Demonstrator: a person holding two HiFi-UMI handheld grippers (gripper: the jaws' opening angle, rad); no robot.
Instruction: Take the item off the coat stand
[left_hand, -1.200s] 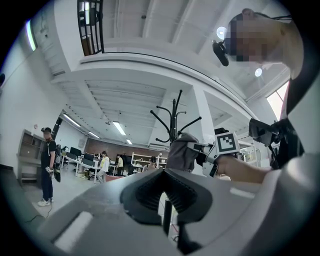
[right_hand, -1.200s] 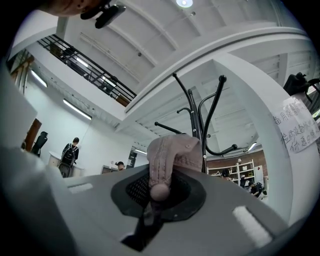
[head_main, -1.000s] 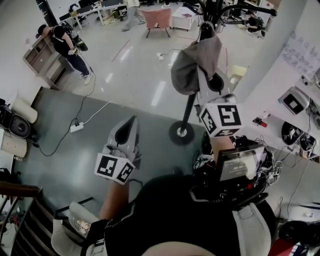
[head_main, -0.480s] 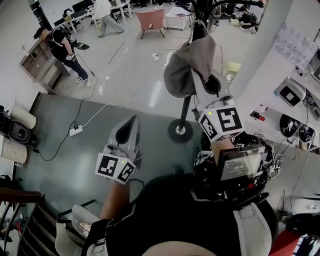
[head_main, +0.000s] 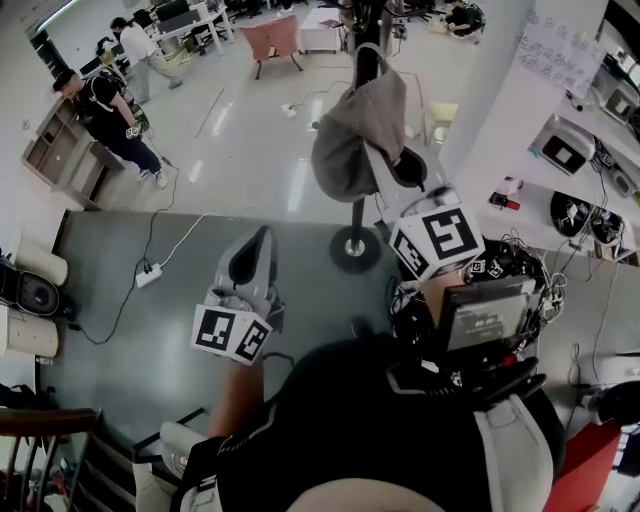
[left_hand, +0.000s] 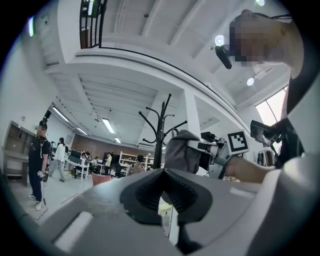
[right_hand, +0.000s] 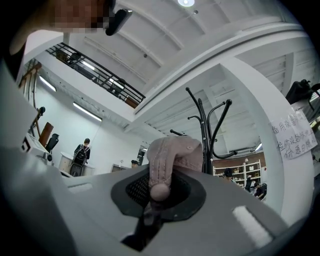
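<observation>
Reaching forward and upward with my right arm, I hold my right gripper (head_main: 380, 168) raised ahead of me, its marker cube nearest my body. Its jaws pinch the edge of a grey-pink cap (right_hand: 175, 152), and the crown bulges beyond the fingertips. The black coat stand (right_hand: 205, 130) rises just past the cap, slightly right of the jaws; I cannot tell whether the cap touches a hook. My left arm is bent and lower, with my left gripper (head_main: 256, 250) beside and below the right one, pointing forward. Its jaws sit almost pressed together with only a thin slit, nothing between them.
</observation>
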